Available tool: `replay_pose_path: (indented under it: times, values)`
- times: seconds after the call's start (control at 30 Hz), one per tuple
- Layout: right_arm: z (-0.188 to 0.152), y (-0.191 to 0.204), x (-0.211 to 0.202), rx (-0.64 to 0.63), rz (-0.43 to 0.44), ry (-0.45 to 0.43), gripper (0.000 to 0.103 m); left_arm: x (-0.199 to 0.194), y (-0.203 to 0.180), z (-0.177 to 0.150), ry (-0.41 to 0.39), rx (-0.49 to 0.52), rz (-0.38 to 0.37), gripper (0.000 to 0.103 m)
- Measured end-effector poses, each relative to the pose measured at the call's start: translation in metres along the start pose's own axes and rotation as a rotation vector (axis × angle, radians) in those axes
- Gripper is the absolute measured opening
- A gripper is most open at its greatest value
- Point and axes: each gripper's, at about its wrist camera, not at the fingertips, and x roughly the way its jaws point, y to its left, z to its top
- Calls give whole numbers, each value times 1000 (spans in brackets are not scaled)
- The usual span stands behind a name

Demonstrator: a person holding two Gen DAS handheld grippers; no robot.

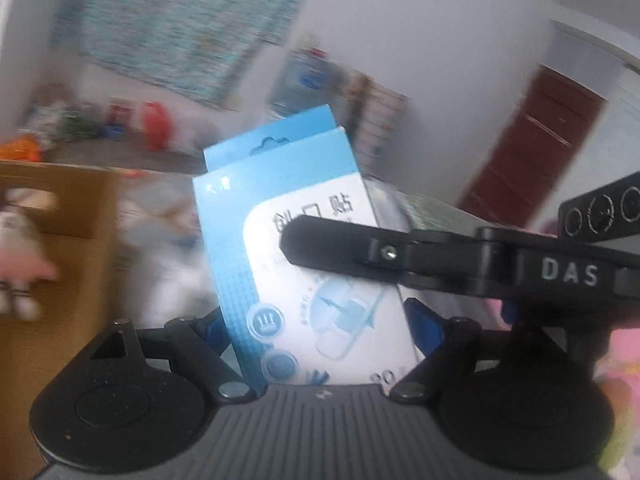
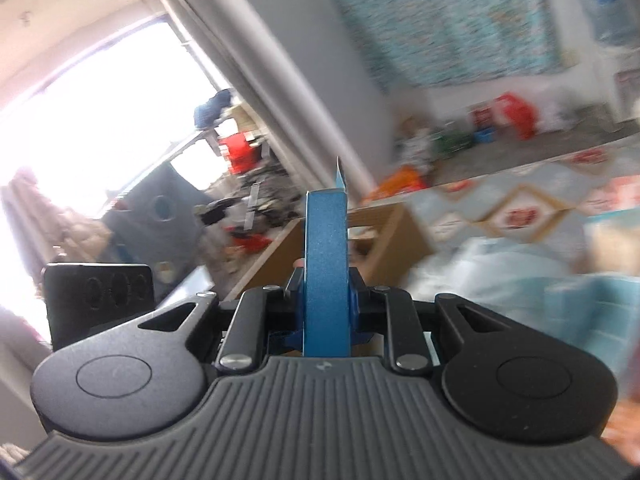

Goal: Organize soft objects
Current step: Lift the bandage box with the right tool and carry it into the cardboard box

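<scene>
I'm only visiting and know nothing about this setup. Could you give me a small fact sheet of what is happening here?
Held item: blue and white carton, upright, printed front toward the left camera
Left tool: jaws wide, apparently gripping the carton's side edges
Right tool: shut on the carton's flat faces
Nearby: brown cardboard box; pink and white plush toy seen against it
Picture quality: background blurred

It looks like a lived-in home room: a patterned rug (image 2: 520, 204) covers the floor, toys (image 2: 416, 148) line the wall, a wall hanging (image 1: 168, 28) hangs above, beside a red door (image 1: 532, 148) and bright window (image 2: 100, 120).
</scene>
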Motion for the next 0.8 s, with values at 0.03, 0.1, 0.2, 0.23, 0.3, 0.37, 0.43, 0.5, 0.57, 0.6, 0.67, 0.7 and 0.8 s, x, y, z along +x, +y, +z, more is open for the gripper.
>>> replay_pose_path:
  times: [0.03,0.1,0.2,0.23,0.3,0.37,0.43,0.5,0.57,0.6,0.67,0.7,0.8]
  values:
    - [2,6,12,14,25,10,19,-4,8,3,-7,-6,35,87]
    - [8,10,42,50,67,43,19,-12,30,11,-7,-16,97,85]
    - [14,13,88,109,111,101,19,-15,54,24,26,-41,156,82]
    - [16,12,101,127,125,118,19,-14,64,29,36,-49,175,82]
    - [19,8,122,155,134,143,20,-11,84,37,61,-53,192,81]
    - [22,5,142,172,129,161,22,-5,103,45,93,-59,227,81]
    - [27,0,160,171,126,175,22,6,119,56,120,-56,247,81]
    - [33,-6,178,172,114,191,24,17,136,63,153,-56,257,80]
    - [40,-14,187,142,78,188,30,25,152,68,175,-55,271,80]
    - [42,-18,191,138,58,181,34,32,161,72,191,-56,286,80]
    - [49,-28,191,147,47,153,47,45,177,74,223,-73,312,80]
    - [51,-32,189,151,42,140,48,50,183,75,232,-79,322,79]
    - [56,-50,181,155,20,110,51,71,198,75,257,-83,342,78]
